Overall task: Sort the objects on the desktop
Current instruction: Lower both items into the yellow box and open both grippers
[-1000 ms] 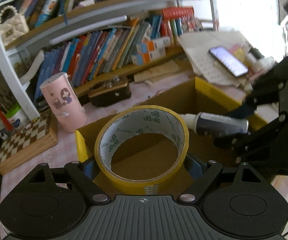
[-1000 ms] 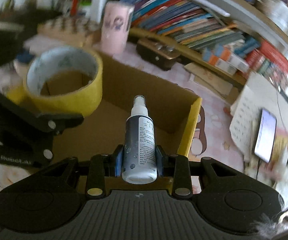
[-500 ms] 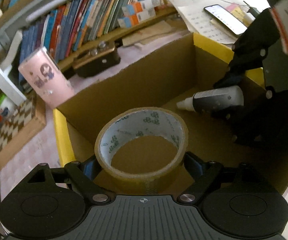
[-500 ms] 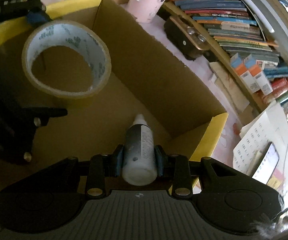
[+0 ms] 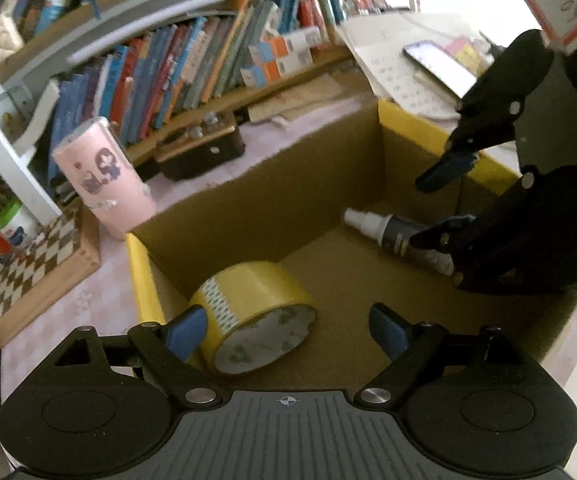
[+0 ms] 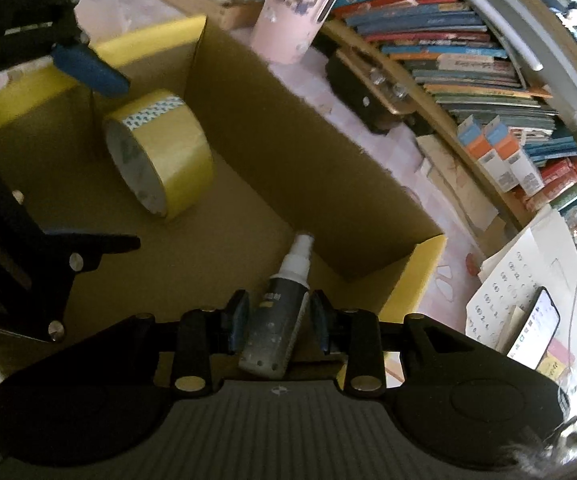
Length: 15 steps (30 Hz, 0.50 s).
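Spray bottle (image 6: 276,320) lying flat on the cardboard box (image 6: 308,168) floor, long axis toward the far wall, white nozzle leading. Right gripper (image 6: 278,322) opening, pads astride it. Yellow tape roll (image 5: 256,316) tipped in the box's left corner; left gripper (image 5: 288,330) spread wide, empty.

The box (image 5: 248,216) is brown cardboard inside with bright yellow rims. In it, on the left, the tape (image 5: 256,300) is yellow with a white core printed in small green marks. On the right, the bottle (image 6: 276,320) is dark with a white sprayer. Far left, the cup (image 5: 102,176) is pink with a cartoon figure. The board (image 5: 36,264) is checkered brown and white. Both grippers are black with blue pads (image 5: 186,330).
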Tool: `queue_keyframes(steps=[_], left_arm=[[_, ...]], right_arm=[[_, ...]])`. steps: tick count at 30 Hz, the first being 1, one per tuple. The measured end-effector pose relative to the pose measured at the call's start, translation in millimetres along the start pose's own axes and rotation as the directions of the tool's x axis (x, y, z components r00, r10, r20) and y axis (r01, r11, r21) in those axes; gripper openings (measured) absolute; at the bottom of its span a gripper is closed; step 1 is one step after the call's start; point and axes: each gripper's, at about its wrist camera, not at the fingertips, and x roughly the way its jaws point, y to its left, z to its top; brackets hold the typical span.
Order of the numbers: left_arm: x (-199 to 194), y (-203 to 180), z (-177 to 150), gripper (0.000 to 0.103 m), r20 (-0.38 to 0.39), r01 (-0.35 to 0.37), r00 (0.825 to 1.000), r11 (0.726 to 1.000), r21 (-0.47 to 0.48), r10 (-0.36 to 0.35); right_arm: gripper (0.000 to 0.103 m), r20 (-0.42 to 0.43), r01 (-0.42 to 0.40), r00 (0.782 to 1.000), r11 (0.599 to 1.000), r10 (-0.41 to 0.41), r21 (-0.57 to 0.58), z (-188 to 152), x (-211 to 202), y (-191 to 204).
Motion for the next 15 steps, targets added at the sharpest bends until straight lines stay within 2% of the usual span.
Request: queue_keyframes(steps=[7, 12, 15], left_arm=[[-40.9, 14.6, -7.8, 0.090, 0.117, -0.028, 0.992, 0.996, -0.087, 0.038], [-76.7, 20.8, -19.1, 0.090, 0.210, -0.037, 0.975, 0.990, -0.138, 0.066], [-94.6, 21.3, -28.5, 0.094, 0.251, -0.047, 0.964, 0.985, -0.168, 0.089]], right_arm=[[0.036, 0.142, -0.032, 0.990, 0.988, 0.011, 0.151, -11.1, -49.9, -4.2], [0.038, 0.241, -0.024, 0.970, 0.968, -0.038, 0.249, -26.5, -90.4, -0.4], [0.041, 0.281, -0.016, 0.956, 0.944, -0.082, 0.330, -37.8, -108.7, 1.0]])
